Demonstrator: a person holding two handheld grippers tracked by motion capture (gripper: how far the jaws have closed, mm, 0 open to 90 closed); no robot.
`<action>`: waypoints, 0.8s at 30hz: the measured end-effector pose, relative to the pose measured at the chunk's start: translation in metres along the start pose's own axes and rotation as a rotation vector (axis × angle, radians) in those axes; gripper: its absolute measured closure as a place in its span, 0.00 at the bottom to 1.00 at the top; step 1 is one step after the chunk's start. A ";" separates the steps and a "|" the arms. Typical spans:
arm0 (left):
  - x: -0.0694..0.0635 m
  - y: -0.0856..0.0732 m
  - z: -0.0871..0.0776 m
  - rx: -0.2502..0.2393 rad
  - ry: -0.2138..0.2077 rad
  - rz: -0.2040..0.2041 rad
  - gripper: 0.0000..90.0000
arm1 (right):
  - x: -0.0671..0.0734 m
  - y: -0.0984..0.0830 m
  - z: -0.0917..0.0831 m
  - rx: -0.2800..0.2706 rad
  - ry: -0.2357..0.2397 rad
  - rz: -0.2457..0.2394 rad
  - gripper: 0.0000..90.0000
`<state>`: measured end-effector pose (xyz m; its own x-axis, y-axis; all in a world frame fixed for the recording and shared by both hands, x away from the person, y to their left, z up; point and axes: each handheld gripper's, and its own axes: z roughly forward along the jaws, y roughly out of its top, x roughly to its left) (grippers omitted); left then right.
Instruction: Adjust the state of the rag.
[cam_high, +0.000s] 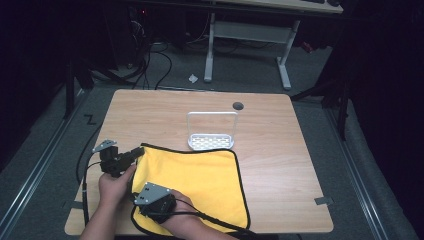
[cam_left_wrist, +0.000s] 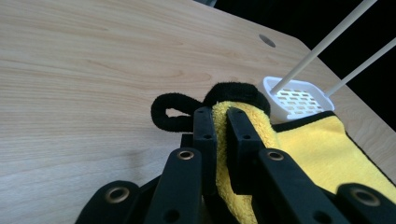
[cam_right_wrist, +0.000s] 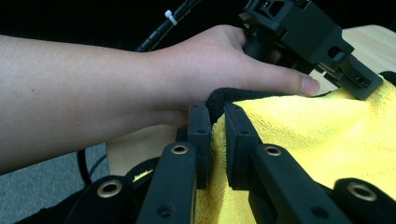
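**Both claws clamped on the left edge of a yellow cloth**

A yellow microfibre cloth with black trim (cam_high: 200, 180) lies on the light wooden table (cam_high: 280, 150), in the near half, slightly left of centre. It is roughly square; its far edge runs across the table from left to right, just in front of a white plastic slotted rack with a tall wire loop handle (cam_high: 211, 135). The far right corner of the cloth almost touches the base of that rack. The cloth's left side is lifted and bunched, while the rest rests flat.

Your left claw (cam_high: 136, 153) grips the far left corner of the cloth. In the left gripper view, its jaws are clenched on a fold of yellow pile (cam_left_wrist: 222, 135), with the black trim and a small black hanging loop (cam_left_wrist: 170, 111) poking out past the tips. Your left hand (cam_high: 115, 185) comes in from the bottom edge, forearm angled up and to the right, claw pointing right towards the cloth.

Your right claw (cam_right_wrist: 215, 116) is likewise clenched on the cloth's left edge, nearer to you. Your right hand (cam_high: 182, 220) lies over the near part of the cloth, close beside your left hand, with the forearm crossing in from the bottom.
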<state>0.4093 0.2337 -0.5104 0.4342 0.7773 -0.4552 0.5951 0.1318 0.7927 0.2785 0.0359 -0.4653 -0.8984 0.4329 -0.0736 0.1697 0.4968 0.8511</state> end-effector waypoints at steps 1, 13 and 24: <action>0.000 0.001 -0.001 -0.004 0.002 -0.004 0.93 | 0.000 0.001 0.000 -0.003 0.001 -0.001 0.92; -0.041 0.004 0.024 0.004 0.039 0.053 0.93 | -0.016 -0.013 -0.037 -0.018 -0.070 0.008 0.92; -0.095 0.007 0.063 0.042 0.046 0.119 0.92 | -0.040 -0.052 -0.087 -0.029 -0.153 0.055 0.92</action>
<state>0.4152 0.1225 -0.4872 0.4722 0.8135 -0.3394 0.5698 0.0121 0.8217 0.2705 -0.0734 -0.4615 -0.8155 0.5696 -0.1027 0.2033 0.4479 0.8707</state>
